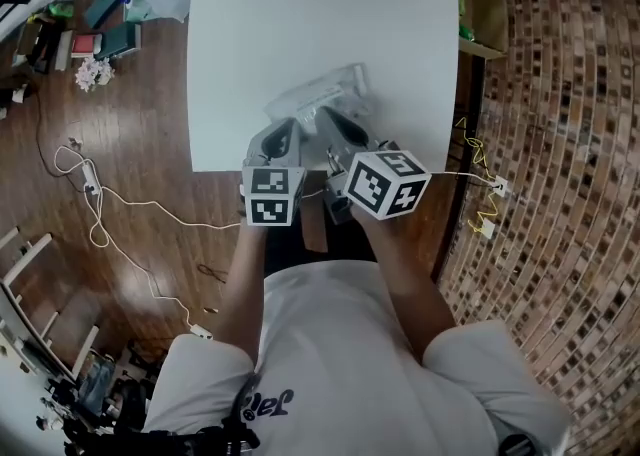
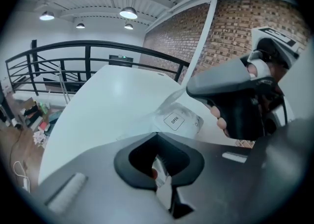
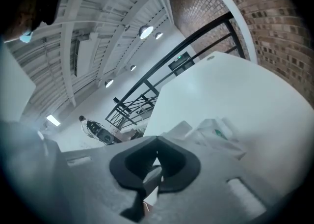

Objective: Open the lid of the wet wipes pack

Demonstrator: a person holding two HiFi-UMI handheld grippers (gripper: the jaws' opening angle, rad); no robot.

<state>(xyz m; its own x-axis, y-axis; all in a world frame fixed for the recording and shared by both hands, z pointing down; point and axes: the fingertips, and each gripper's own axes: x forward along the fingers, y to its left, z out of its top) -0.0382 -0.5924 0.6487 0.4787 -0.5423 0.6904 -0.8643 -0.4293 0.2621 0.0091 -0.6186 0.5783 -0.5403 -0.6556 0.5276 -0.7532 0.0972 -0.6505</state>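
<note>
**Both grippers at the wipes pack, near edge of table**

The wet wipes pack [image 1: 322, 94] is lying on the white table [image 1: 300, 4], close to its near edge and roughly mid-width, with its right end angling further away. The lid flap [image 2: 173, 120], marked OPEN, is lying flat on top of the pack. The left gripper [image 1: 290, 126] is reaching over the near edge to the pack's left near end. Its jaws are sitting together, tips meeting, with the pack right behind them. Can't tell if they are pinching any film. The right gripper [image 1: 328, 116] is pointing at the pack's near side, just beside the left one. Its jaws are also pressed together, with nothing clearly between them. Both marker cubes [image 1: 272, 194] are hanging off the table's near edge.
</note>
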